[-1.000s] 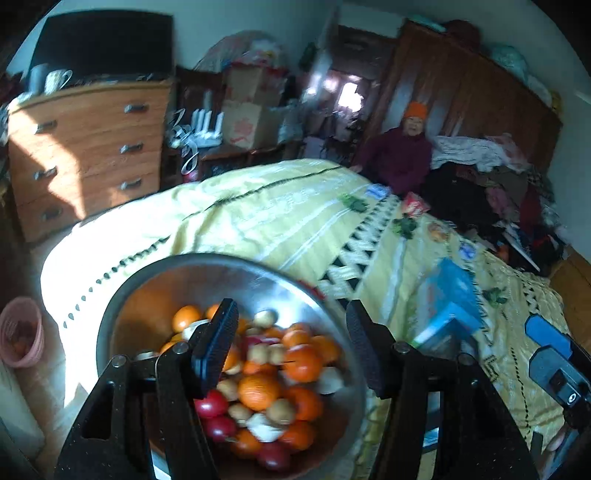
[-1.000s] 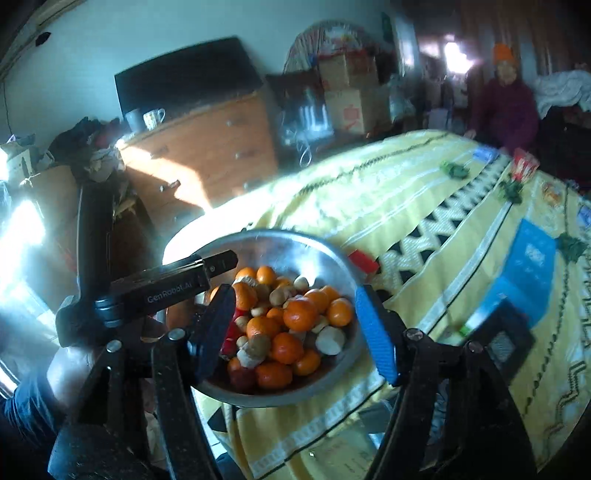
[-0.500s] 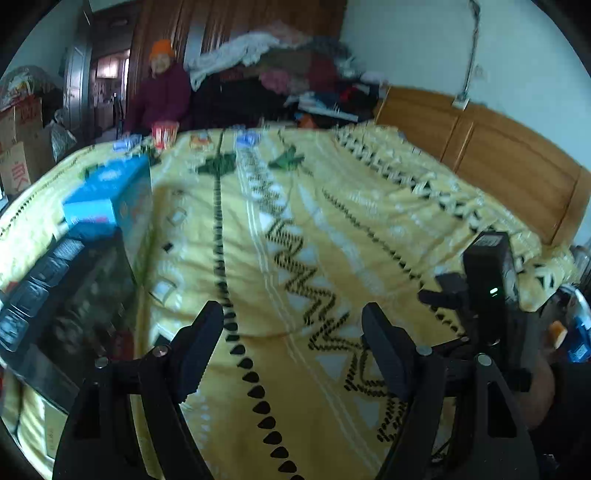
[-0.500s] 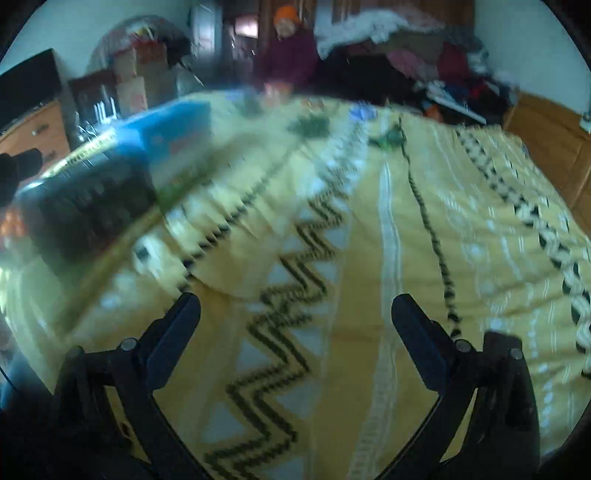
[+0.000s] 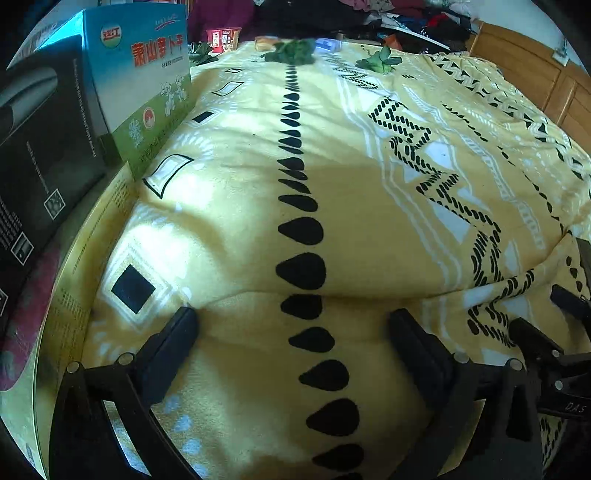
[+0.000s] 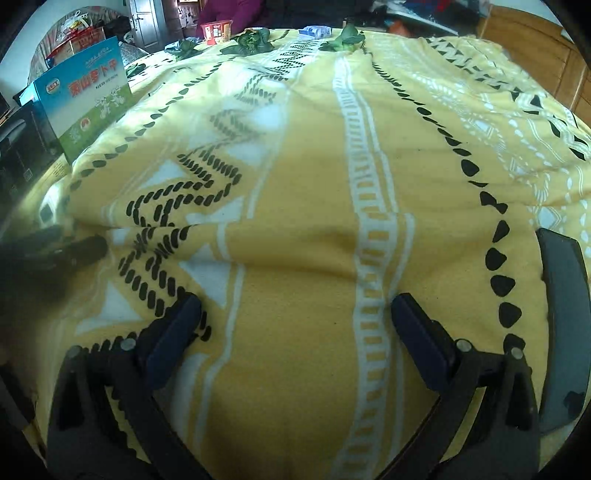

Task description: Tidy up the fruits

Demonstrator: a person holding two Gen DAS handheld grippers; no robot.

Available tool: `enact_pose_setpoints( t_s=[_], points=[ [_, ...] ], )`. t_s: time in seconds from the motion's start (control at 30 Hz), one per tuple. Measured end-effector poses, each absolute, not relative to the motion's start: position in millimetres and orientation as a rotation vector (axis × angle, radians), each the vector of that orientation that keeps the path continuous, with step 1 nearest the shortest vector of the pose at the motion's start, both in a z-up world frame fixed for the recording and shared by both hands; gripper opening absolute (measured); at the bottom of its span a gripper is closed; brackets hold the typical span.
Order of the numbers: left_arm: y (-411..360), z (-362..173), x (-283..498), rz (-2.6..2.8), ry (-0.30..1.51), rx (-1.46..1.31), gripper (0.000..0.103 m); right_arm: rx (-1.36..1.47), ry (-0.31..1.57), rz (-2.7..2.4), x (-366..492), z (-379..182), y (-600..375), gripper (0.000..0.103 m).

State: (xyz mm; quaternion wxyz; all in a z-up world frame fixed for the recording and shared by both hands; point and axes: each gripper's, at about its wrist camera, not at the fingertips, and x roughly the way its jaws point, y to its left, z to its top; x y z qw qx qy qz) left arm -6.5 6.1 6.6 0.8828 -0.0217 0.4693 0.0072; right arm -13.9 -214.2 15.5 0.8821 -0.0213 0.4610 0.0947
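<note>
A second ago we looked down on the steel bowl of fruit; now both views have swung off it and down onto the yellow blanket [image 5: 369, 221], and no fruit or bowl shows in either view, so we cannot say where the fruit lies relative to our fingers. Our left gripper [image 5: 291, 325] has just been opening and its jaws stand spread wide with only patterned cloth between them. Our right gripper [image 6: 295, 314] is likewise spread wide over bare blanket, nothing pinched.

To the left in the left wrist view a black box [image 5: 40, 147] and a blue-and-green carton [image 5: 147, 74] stand side by side at the blanket's edge, close to our left finger. The right gripper's dark frame [image 5: 546, 350] shows at the right border of that view. Far across the bed lie green leafy sprigs [image 6: 255, 38], a red cup [image 6: 218, 31] and a small blue packet [image 6: 314, 31], with a person in a purple sleeve [image 6: 236, 11] behind them. A wooden headboard [image 5: 535, 70] bounds the right side. Between the boxes and the headboard the blanket lies open, with a soft fold just ahead of our fingertips
</note>
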Motion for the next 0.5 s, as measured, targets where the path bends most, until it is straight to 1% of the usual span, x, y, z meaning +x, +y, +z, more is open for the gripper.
enact_pose_setpoints(
  t_s=[0.5],
  points=[
    [4.9, 9.4, -9.3, 0.033, 0.955, -0.043, 0.103, -0.054, 0.948, 0.195, -15.9, 12.7, -212.6, 0.103]
  ],
)
